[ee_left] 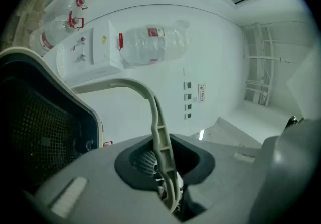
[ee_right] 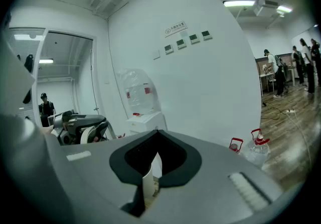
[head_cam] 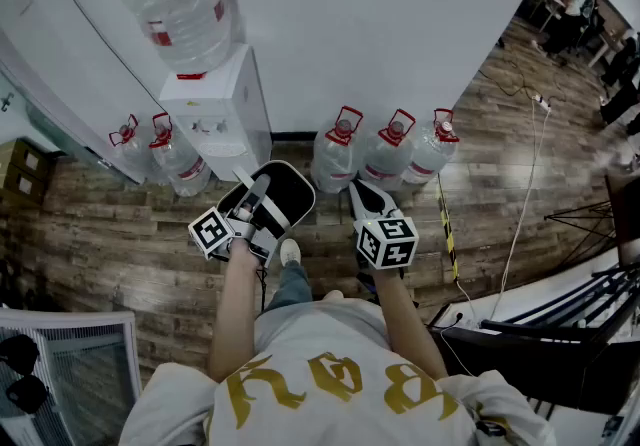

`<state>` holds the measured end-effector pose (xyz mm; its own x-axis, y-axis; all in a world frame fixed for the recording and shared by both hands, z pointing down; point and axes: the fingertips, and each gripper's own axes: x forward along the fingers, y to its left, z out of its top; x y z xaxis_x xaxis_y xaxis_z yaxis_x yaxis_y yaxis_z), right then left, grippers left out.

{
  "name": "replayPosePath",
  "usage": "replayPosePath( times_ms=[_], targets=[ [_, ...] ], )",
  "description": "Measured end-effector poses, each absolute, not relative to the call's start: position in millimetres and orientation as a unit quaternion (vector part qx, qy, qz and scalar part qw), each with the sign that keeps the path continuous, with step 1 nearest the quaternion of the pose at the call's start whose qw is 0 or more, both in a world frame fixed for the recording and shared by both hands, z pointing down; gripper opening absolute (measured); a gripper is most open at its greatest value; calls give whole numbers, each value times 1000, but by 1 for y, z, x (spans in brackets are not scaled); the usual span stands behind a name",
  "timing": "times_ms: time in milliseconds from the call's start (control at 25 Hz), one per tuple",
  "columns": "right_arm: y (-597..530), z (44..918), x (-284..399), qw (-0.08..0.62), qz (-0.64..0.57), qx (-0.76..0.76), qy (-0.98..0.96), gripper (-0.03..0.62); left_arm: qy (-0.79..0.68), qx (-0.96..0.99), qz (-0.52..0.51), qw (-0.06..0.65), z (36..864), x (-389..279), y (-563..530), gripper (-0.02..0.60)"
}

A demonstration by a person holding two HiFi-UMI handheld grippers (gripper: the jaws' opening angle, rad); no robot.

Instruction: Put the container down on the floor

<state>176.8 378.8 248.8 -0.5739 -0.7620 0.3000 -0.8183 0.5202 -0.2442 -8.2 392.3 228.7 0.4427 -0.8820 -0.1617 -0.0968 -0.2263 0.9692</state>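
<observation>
The container is a bin with a white rim and dark inside, held up above the wooden floor in front of the person. A cream handle arches over it, and my left gripper is shut on that handle; in the left gripper view the handle runs down between the jaws of the left gripper, with the bin's mesh wall to the left. My right gripper hangs just right of the bin, apart from it. In its own view the right gripper looks shut, holding nothing I can make out.
A white water dispenser with an upturned bottle stands against the wall ahead. Water bottles line the wall on both sides of it. The person's shoe is below the bin. Cables and black stands lie right.
</observation>
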Motion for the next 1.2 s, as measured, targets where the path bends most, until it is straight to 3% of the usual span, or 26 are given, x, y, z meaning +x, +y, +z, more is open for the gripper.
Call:
replayPosePath(
  times_ms=[480,1200],
  targets=[
    [343,261,178,68,199,473,-856,23,-352,684,-369,522,241,-10,347,57],
    [159,319,109,104,223,522,-816,23,-281,697,-303,586,301,-41,136,45]
  ],
)
